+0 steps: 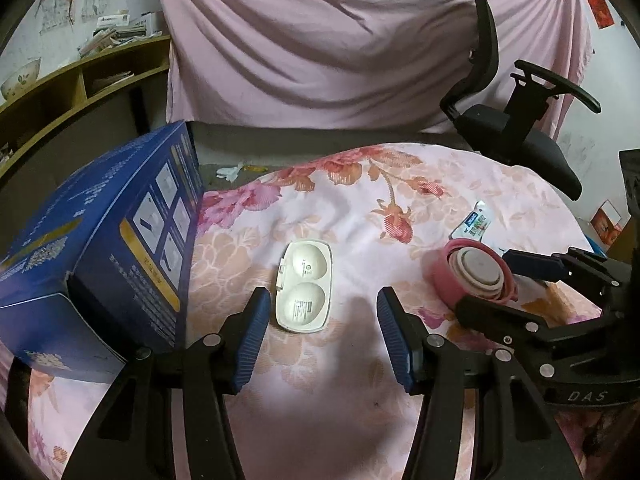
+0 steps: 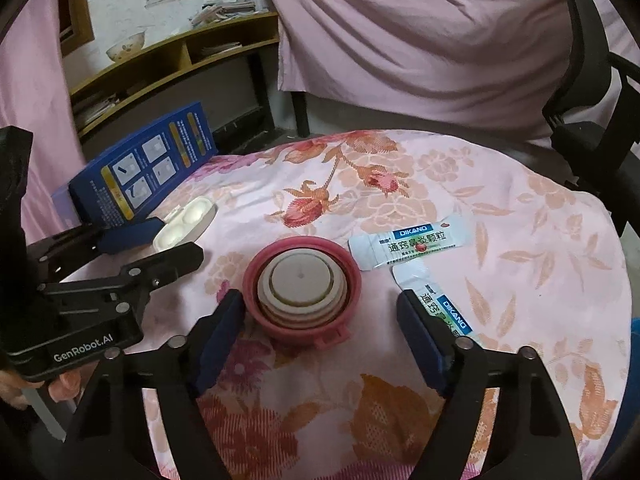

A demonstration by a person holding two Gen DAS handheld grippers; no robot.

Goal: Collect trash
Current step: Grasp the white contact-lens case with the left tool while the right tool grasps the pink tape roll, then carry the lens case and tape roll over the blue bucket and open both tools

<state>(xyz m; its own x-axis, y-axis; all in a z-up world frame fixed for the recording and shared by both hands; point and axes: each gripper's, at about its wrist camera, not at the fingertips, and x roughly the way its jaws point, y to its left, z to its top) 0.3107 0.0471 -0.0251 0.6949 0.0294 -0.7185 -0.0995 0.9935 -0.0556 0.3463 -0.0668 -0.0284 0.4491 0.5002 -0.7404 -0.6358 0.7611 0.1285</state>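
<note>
Lying at the left edge of the flower-print cloth (image 1: 360, 208), a blue carton (image 1: 100, 240) rests tilted on its side. Just right of it sits a white two-cup plastic tray (image 1: 304, 288), flat on the cloth. The left gripper (image 1: 320, 316) hangs low over this tray with its jaws apart; the tray's near end lies between the blue pads (image 1: 252, 336), close by the left one, and whether that pad touches it cannot be told. Further right stands a pink collapsed cup (image 2: 302, 288) with cream rings nested inside. The right gripper (image 2: 320, 312) frames it, jaws apart, the left pad just beside the cup's wall and the right pad well clear. Past the cup lie two torn medicine sachets: one sachet (image 2: 408, 246) flat beside the cup's far right, the other sachet (image 2: 444, 308) partly under the right finger. A black office chair (image 1: 520, 128) stands beyond the cloth's right side.
</note>
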